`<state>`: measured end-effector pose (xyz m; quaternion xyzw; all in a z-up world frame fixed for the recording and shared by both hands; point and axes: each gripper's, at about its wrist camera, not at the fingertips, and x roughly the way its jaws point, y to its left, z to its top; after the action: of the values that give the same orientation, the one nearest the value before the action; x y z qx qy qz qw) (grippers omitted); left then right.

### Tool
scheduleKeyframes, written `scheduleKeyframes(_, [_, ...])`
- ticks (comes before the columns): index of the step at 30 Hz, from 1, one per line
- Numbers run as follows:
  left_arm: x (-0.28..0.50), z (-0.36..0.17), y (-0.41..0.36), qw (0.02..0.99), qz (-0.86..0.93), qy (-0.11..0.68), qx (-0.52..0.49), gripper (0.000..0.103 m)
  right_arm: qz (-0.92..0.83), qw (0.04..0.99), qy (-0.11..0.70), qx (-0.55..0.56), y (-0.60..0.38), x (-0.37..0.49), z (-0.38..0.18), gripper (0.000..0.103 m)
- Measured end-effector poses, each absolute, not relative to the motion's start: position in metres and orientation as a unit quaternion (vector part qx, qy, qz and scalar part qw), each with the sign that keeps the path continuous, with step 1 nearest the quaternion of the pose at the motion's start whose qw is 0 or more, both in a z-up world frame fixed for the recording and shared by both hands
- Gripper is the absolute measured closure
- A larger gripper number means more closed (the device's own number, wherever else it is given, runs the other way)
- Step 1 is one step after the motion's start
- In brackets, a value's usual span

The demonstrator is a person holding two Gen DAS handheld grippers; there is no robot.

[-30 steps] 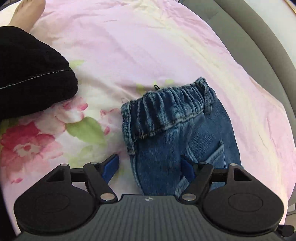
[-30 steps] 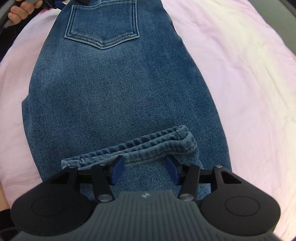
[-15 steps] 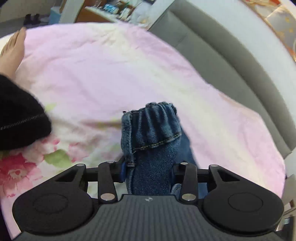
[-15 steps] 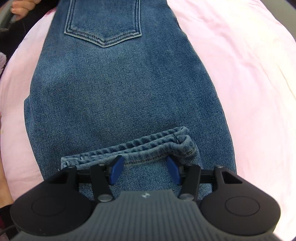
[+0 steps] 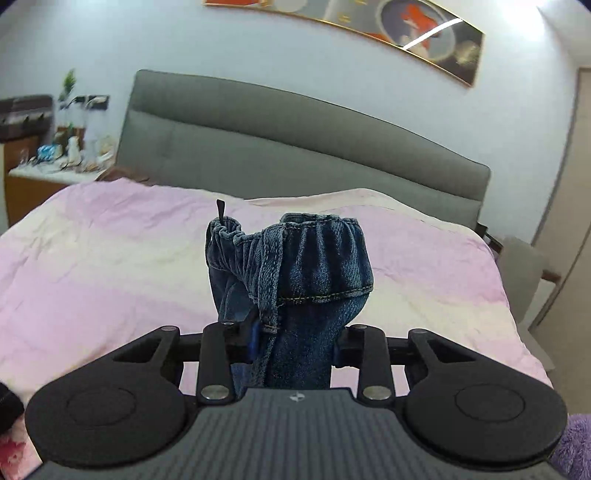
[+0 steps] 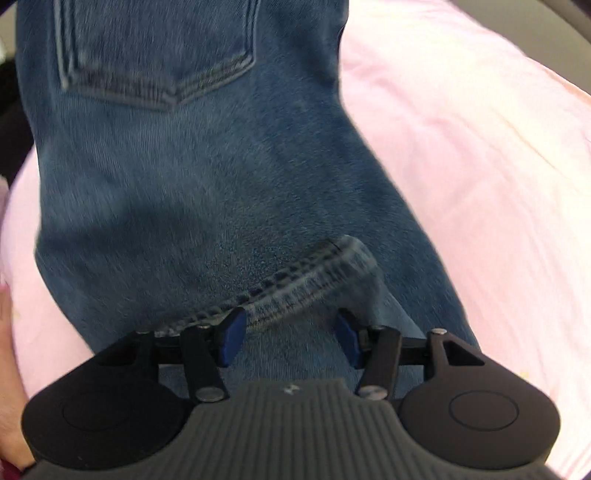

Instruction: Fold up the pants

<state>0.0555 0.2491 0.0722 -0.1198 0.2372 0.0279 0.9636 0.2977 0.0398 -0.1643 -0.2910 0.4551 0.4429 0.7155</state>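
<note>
Denim filled both views. The left tongs [image 5: 297, 341] were pinching the pants [image 5: 295, 291] at their gathered elastic waistband, jaws closing on a thick bunch of fabric that stood up between them and rose above the bed. A small dark loop [image 5: 220, 211] stuck up from the waistband's left corner. Behind the bunch lay the pink quilt [image 5: 92, 251], then the grey padded headboard [image 5: 295, 140], with a framed picture [image 5: 369, 26] on the pale wall above it. A cluttered side cabinet [image 5: 48, 173] stood at the far left, and a scrap of floral print [image 5: 16, 456] showed at the lower left edge.

The right tongs [image 6: 290, 336] pointed steeply down over the lower part of the pants [image 6: 207, 192], which lay spread on the quilt [image 6: 480, 147]. Their blue pads [image 6: 231, 341] were spread and opening, one on each side of a stitched hem [image 6: 295, 284] that ran slantwise across the leg; the pads did not press on it, though whether they brushed the cloth beneath could not be told. A back pocket [image 6: 159, 55] sat at the top of that view, blurred. Part of a person's hand [image 6: 9, 350] showed at the left edge, resting on the quilt beside the denim.
</note>
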Motion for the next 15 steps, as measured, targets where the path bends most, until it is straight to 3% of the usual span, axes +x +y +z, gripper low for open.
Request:
scheduleKeyframes(8, [0.070,0.062,0.129,0.958,-0.058,0.280,0.002,0.067,0.365,0.775,0.459,-0.235,-0.089,0.286,-0.128,0.049])
scheduleKeyframes(15, [0.080,-0.014,0.036,0.926,-0.115,0.350,0.082,0.069,0.307,0.801,0.490,-0.156,-0.192,0.269,-0.126,0.049])
